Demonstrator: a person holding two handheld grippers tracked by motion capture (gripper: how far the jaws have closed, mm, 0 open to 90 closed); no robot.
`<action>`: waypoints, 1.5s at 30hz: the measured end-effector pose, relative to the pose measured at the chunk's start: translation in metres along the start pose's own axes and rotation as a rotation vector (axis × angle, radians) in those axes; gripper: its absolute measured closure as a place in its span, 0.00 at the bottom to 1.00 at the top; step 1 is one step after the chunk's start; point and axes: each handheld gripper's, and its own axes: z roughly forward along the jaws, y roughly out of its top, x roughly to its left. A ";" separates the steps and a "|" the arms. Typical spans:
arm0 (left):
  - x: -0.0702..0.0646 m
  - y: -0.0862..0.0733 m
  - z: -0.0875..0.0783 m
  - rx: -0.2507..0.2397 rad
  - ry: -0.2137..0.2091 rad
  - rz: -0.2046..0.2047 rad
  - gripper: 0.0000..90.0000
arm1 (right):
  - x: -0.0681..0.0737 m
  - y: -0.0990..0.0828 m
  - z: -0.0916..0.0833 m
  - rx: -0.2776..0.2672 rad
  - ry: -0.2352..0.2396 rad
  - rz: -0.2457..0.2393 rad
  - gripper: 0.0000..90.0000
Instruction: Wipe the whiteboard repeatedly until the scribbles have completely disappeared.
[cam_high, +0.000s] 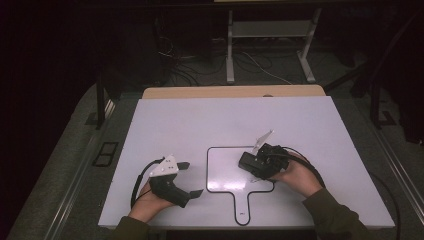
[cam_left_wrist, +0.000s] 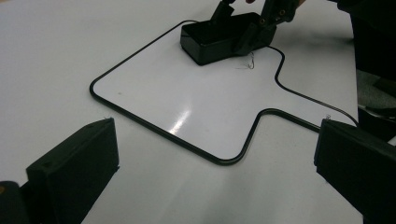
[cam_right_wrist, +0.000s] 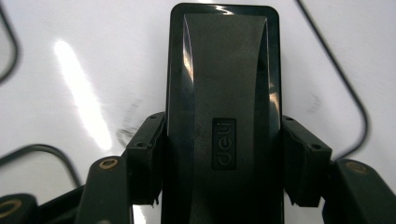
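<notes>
1. Right gripper (cam_high: 251, 163): clamped across the short sides of the black eraser (cam_right_wrist: 223, 116), long axis running straight ahead between the jaws.
2. Left gripper (cam_high: 191, 179): jaws spread, empty; eraser well apart, ahead on the whiteboard (cam_left_wrist: 154, 93).

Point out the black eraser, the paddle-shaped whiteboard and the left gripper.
black eraser (cam_right_wrist: 224, 93), right gripper view, on its glossy top face.
paddle-shaped whiteboard (cam_left_wrist: 187, 100), left gripper view, on its bare white surface.
left gripper (cam_high: 192, 178), high view, midway between its open jaws.
</notes>
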 end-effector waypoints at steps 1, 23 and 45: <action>0.000 0.000 0.000 0.000 0.000 0.000 0.00 | 0.005 0.002 0.000 -0.002 0.009 -0.010 0.43; 0.000 0.000 0.000 -0.001 0.000 -0.003 0.00 | 0.006 -0.003 -0.001 -0.009 0.020 -0.004 0.43; 0.000 0.000 0.000 0.000 0.001 -0.001 0.00 | -0.012 -0.017 -0.007 -0.003 -0.009 0.050 0.43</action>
